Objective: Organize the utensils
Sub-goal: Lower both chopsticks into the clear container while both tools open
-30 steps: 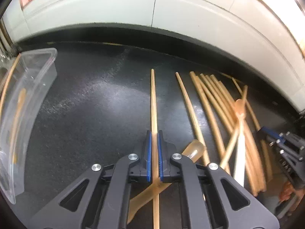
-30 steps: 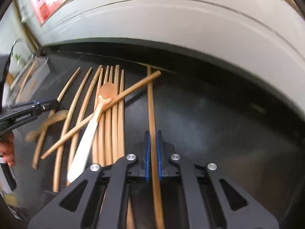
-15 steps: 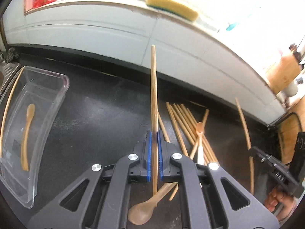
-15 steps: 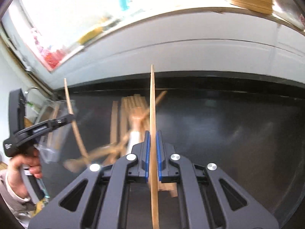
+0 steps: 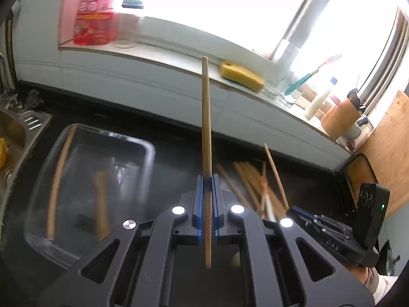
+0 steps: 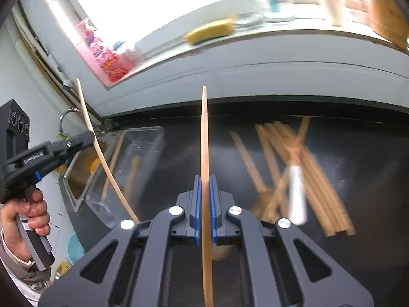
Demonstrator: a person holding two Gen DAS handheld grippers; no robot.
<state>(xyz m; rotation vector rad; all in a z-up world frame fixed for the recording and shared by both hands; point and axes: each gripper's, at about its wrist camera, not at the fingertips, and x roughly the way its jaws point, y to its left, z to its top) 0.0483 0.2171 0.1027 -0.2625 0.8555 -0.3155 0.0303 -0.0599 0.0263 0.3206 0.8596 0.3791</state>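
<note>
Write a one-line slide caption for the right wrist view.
Right gripper clamps a chopstick above the dark counter; left gripper carries another toward the clear container.

Both wrist views high over the dark counter (image 5: 173,158), facing the windowsill, sharing clear container (image 5: 84,179) and sponge (image 6: 209,30)

Your surface is a black countertop (image 5: 176,158), glossy, running back to a white wall. On it, left side by the steel sink (image 5: 15,133): a clear plastic tray (image 5: 150,153) with a chopstick and a wooden spoon inside. Right of centre you've got a loose pile of wooden chopsticks (image 6: 317,179), crossing each other, with a white-handled spoon (image 6: 296,192) lying on top, blurred.
</note>
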